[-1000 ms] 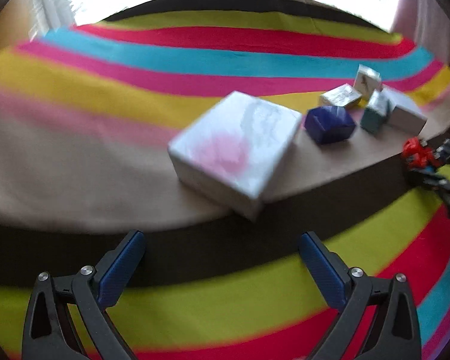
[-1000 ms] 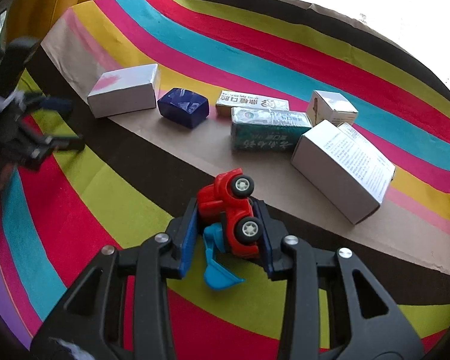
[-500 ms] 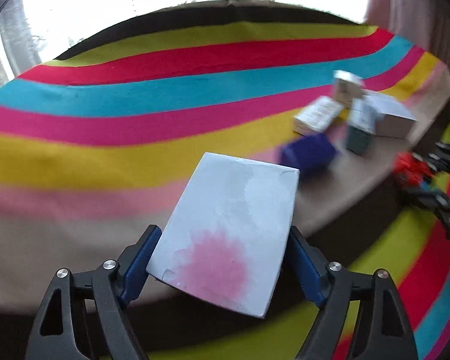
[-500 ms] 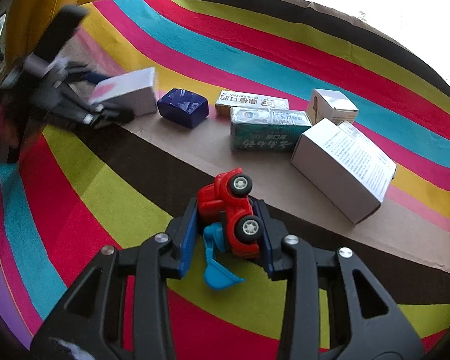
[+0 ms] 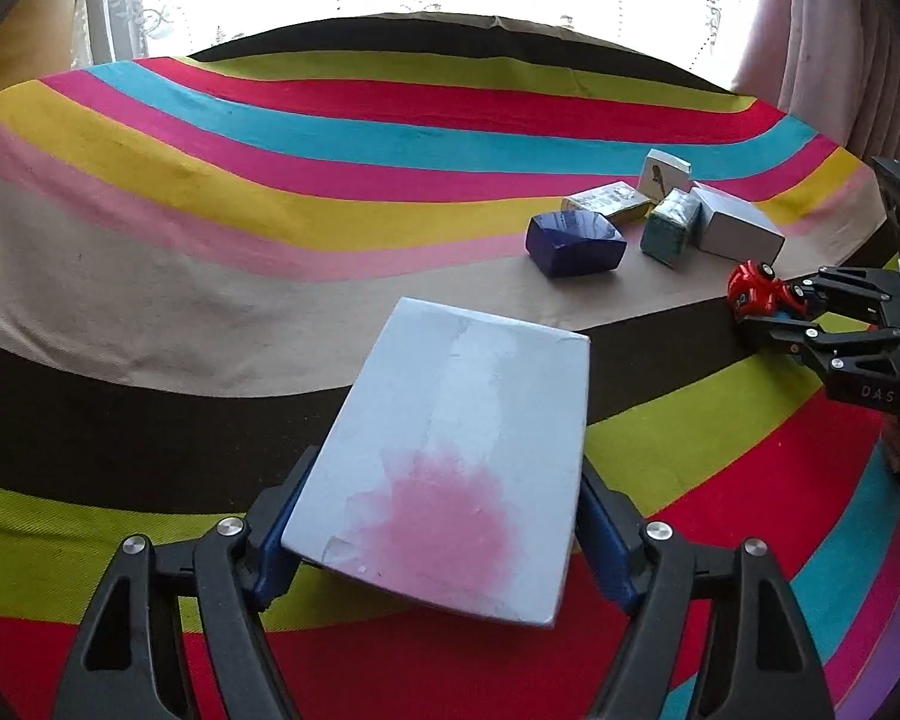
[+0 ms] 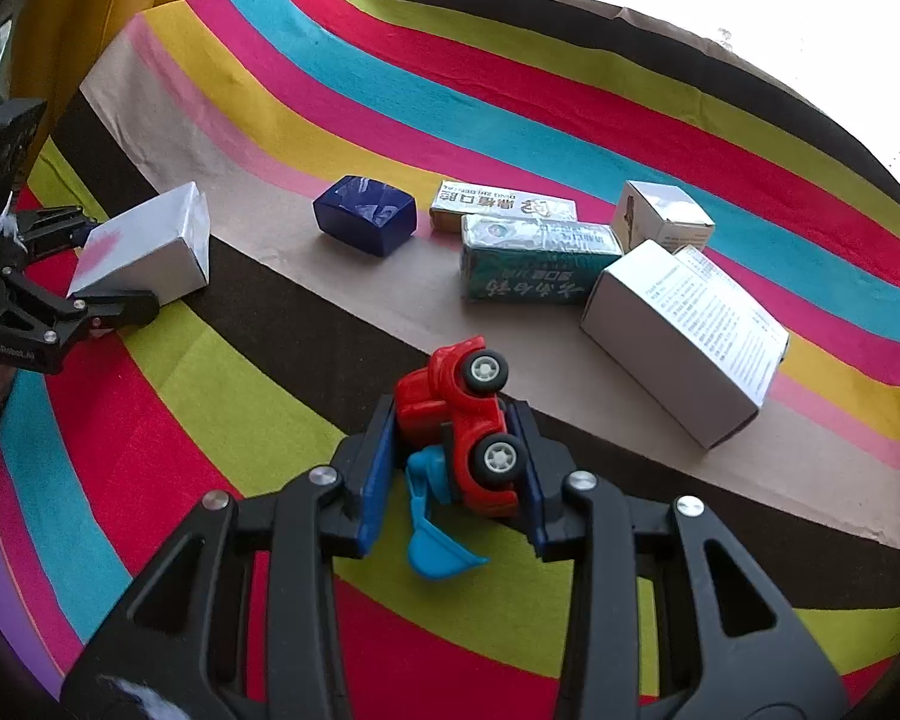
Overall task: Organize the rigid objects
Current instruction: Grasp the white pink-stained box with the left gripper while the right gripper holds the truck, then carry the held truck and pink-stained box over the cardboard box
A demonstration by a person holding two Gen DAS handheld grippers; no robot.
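Observation:
A white box with a pink stain (image 5: 462, 456) sits between the blue pads of my left gripper (image 5: 444, 480), whose jaws are closing and press on its two sides. In the right wrist view the same white box (image 6: 150, 240) is at the far left, over the dark stripe, with the left gripper (image 6: 114, 264) around it. My right gripper (image 6: 453, 420) is shut on a red toy truck (image 6: 450, 402) with a blue scoop, tipped on its side just above the cloth. In the left wrist view the toy truck (image 5: 750, 291) and right gripper (image 5: 771, 306) show at the right edge.
A striped cloth (image 6: 570, 90) covers the table, with a brown paper strip (image 6: 390, 294) across it. On the strip lie a dark blue box (image 6: 366, 222), a flat printed box (image 6: 504, 204), a teal box (image 6: 534, 264), a small white box (image 6: 660, 216) and a large white carton (image 6: 684, 330).
My left gripper came up to the white box, closed around it and drew it away from the dark blue box toward the near left. The right gripper and toy truck stayed still.

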